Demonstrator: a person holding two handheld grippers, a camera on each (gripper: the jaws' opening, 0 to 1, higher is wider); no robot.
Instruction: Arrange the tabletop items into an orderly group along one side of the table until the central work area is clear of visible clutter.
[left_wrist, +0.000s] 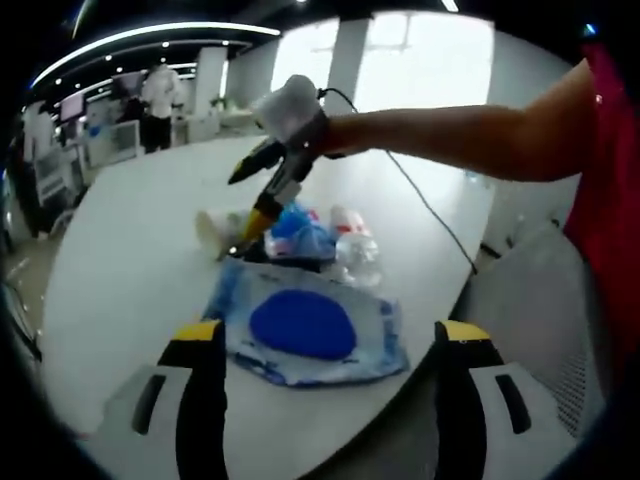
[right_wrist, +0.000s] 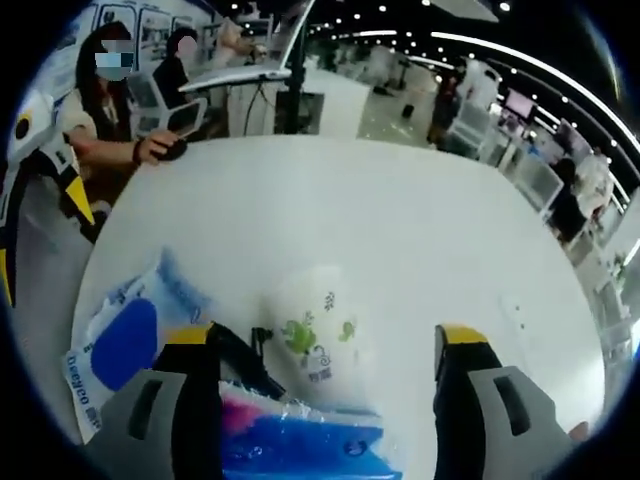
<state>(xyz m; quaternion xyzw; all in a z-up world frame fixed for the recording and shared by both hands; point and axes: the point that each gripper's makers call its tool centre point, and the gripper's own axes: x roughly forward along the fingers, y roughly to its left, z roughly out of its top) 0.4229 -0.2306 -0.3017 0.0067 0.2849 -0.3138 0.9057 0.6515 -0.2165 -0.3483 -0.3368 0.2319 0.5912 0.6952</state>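
The items sit bunched near one edge of the white table (left_wrist: 120, 250), so the gathering step looks well on and the middle of the table is largely bare.

In the left gripper view, a flat blue-and-white pack (left_wrist: 305, 330) lies nearest the edge, just ahead of the left gripper (left_wrist: 325, 345), whose jaws stand apart to either side of it and hold nothing. Behind the pack, touching or nearly so, are a crumpled blue bag (left_wrist: 298, 235) and a clear bottle (left_wrist: 355, 250); a small white item (left_wrist: 212, 228) lies just beside them, toward the table's middle. The right gripper (left_wrist: 240, 235) reaches in from above, its tips down at the edge of this cluster; from here I cannot tell whether it grips anything.

In the right gripper view, the right gripper (right_wrist: 325, 345) has its jaws apart, with a white packet printed with green figures (right_wrist: 320, 335) lying between them, seemingly not clamped. A blue wrapper (right_wrist: 300, 440) sits close under the camera and the pack (right_wrist: 125, 345) lies off to the left.

The step in hand appears to be tidying the last pieces into the group. The next move likely calls for closing on the white packet, or nudging it, and setting it tight against the pack without scattering the light bags.
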